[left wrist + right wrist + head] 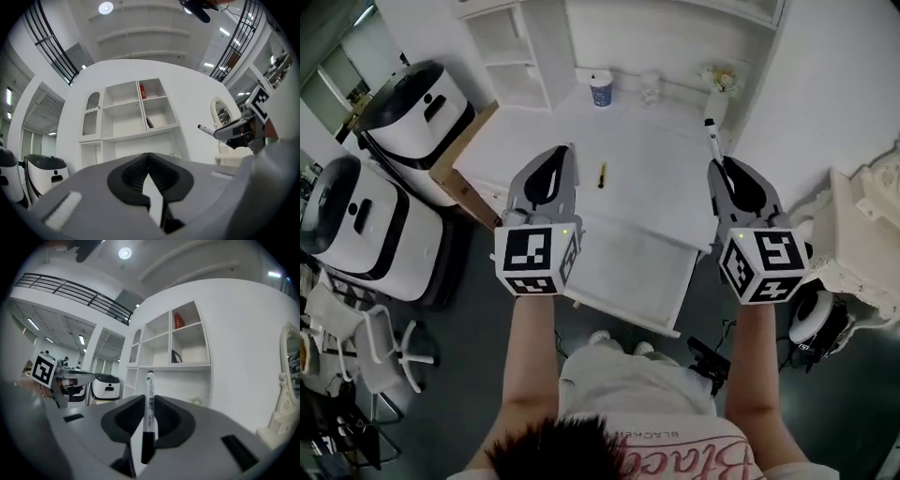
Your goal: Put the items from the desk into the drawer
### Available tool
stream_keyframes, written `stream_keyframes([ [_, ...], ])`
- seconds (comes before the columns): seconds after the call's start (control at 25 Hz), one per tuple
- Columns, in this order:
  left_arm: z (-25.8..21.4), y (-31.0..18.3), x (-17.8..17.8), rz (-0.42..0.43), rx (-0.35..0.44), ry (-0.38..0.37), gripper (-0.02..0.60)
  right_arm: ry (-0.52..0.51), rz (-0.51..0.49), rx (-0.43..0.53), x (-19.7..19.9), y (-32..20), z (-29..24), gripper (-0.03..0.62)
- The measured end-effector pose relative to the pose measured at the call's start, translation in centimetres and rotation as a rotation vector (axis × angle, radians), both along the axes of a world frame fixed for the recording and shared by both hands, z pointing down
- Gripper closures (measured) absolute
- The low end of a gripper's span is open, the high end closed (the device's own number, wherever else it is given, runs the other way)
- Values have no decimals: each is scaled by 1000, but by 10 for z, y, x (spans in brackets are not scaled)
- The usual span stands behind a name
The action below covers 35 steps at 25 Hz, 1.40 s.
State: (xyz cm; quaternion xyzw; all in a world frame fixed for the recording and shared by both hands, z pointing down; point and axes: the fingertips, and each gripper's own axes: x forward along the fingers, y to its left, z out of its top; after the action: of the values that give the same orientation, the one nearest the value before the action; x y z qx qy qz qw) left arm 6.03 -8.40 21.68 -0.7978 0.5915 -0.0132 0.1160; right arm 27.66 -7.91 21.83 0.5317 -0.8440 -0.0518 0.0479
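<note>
In the head view my right gripper [713, 165] is shut on a white marker [712, 137] with a black cap, held over the right edge of the white desk [661, 155]. The right gripper view shows the marker [149, 401] standing upright between the jaws. My left gripper [571, 152] is shut and empty, hovering over the desk's left part. A small yellow-and-black item [602, 175] lies on the desk between the grippers. Below the desk's front edge the white drawer [623, 272] stands open. From the left gripper view I see the right gripper [236, 132] with the marker [206, 128].
A paper cup [601, 90], a glass jar [651, 87] and small flowers [719, 79] stand at the desk's back. White shelving [517, 52] rises behind. Two white machines [414, 112] [358, 230] and a wooden board [461, 159] are at the left, ornate white furniture [862, 234] at the right.
</note>
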Motion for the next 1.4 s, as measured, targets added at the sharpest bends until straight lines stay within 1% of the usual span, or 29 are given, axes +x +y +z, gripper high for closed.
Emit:
stream_keyframes([
  [0.28,20,-16,-18,42,-59,5,574,25,32,-86,-20,-4,32,520],
  [0.52,59,-25,-31,64,-149,12,574,34,42,-199,-32,-4,79,520],
  [0.76,95,-28,-34,83,-224,32,574,56,42,-305,-41,0,125,520],
  [0.92,109,-32,-40,81,-253,37,574,74,37,-407,-45,5,168,520],
  [1.2,129,-32,-53,70,-291,50,574,130,3,-623,-60,24,256,520],
  [1.4,148,-28,-63,58,-330,46,574,150,-15,-743,-70,35,303,520],
])
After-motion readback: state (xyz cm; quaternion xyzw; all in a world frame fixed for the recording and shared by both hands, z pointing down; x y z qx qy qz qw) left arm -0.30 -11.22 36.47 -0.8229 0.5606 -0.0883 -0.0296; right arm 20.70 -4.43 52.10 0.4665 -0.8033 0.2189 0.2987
